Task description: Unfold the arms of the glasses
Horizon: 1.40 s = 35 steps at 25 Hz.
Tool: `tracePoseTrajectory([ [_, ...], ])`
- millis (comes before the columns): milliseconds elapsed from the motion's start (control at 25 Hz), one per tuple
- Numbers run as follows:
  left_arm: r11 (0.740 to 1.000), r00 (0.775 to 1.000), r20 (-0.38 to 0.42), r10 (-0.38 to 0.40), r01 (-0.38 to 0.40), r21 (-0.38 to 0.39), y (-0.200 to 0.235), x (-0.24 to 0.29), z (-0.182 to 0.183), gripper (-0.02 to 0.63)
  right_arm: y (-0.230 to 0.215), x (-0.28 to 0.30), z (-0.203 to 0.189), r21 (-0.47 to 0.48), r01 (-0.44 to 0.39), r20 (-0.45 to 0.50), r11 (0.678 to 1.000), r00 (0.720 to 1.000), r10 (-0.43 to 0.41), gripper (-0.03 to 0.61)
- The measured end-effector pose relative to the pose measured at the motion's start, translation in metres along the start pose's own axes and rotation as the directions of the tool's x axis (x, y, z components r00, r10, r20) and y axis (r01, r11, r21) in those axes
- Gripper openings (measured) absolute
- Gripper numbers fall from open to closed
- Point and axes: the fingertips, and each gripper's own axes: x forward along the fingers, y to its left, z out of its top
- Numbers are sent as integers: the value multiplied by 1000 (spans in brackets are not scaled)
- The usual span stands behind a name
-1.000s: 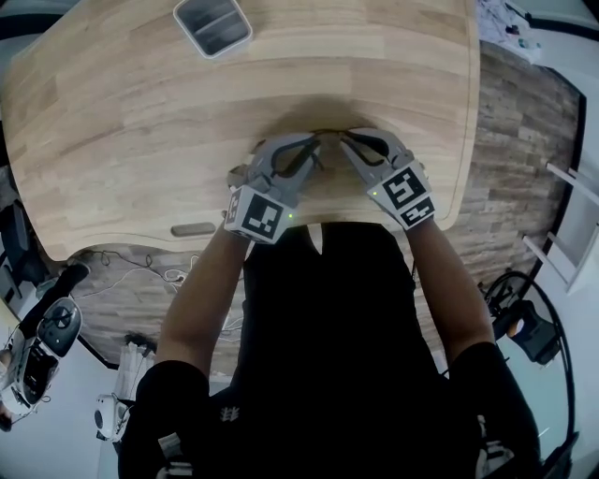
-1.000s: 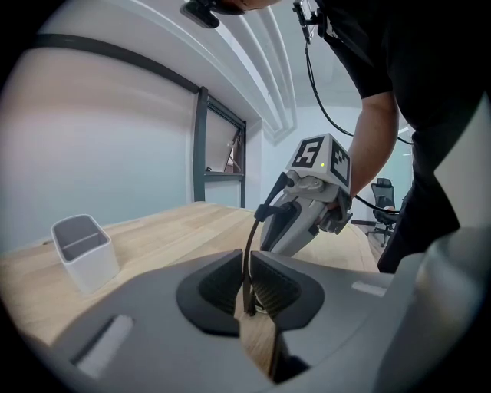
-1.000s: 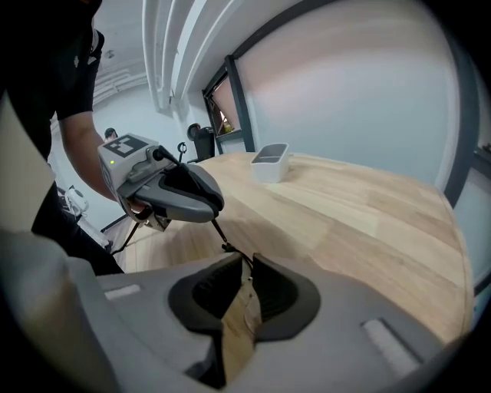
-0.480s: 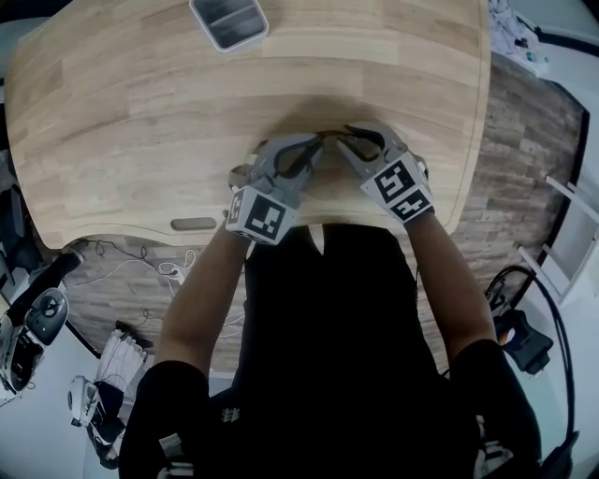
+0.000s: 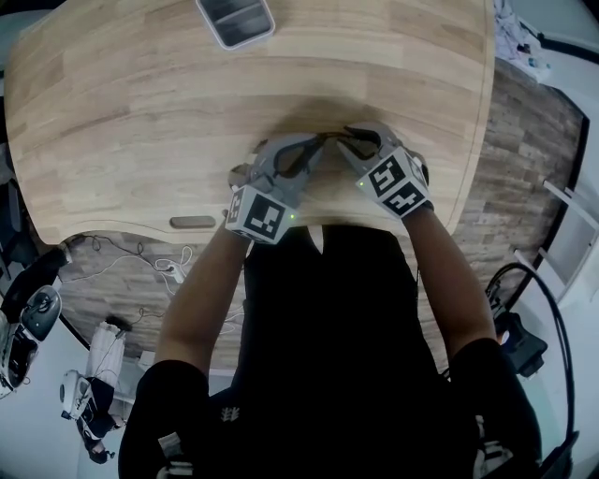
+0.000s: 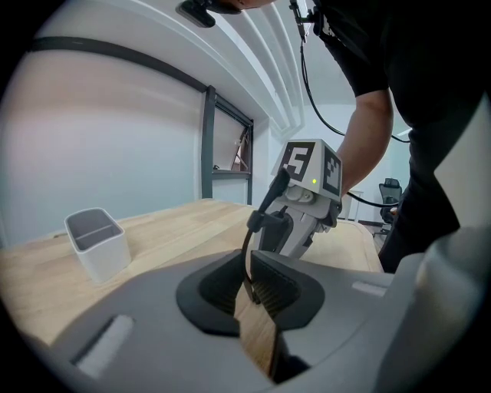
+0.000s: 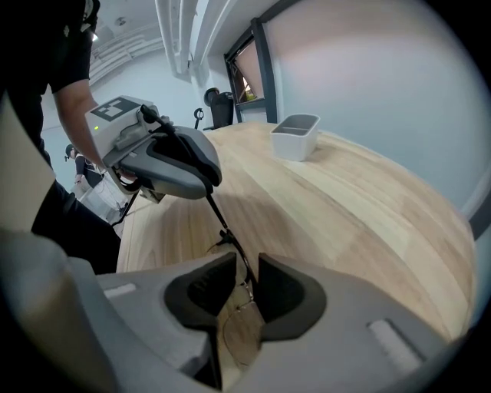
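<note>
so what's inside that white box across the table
From above, the white box shows only a bare grey inside, with nothing I can make out in it. Its far end is cut off by the picture's edge, and from the gripper views its walls hide the bottom.

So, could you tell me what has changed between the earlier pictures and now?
The right gripper rolled a little, and its tongs have just been opening, with the glasses frame between them but not pinched. The left gripper stayed shut on the glasses' arm; the tray kept its place.
</note>
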Motion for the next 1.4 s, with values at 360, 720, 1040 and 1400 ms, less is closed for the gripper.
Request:
tracePoseTrajectory([
  [360, 1000, 1000, -23, 17, -17, -1, 3, -2, -3, 38, 2, -10, 5, -45, -3, 49, 999, 999, 5, 23],
  [720, 1000, 998, -63, 18, -17, 4, 4, -1, -9, 38, 7, -34, 15, -28, -21, 206, 999, 978, 26, 14],
  [1040, 1000, 994, -103, 29, -27, 16, 8, 2, -13, 44, 8, -63, 27, -23, -31, 346, 999, 938, 37, 14],
  [1400, 999, 990, -140, 34, -30, 33, 6, 4, -9, 52, 5, -87, 27, 10, -29, 421, 1000, 907, 22, 14],
])
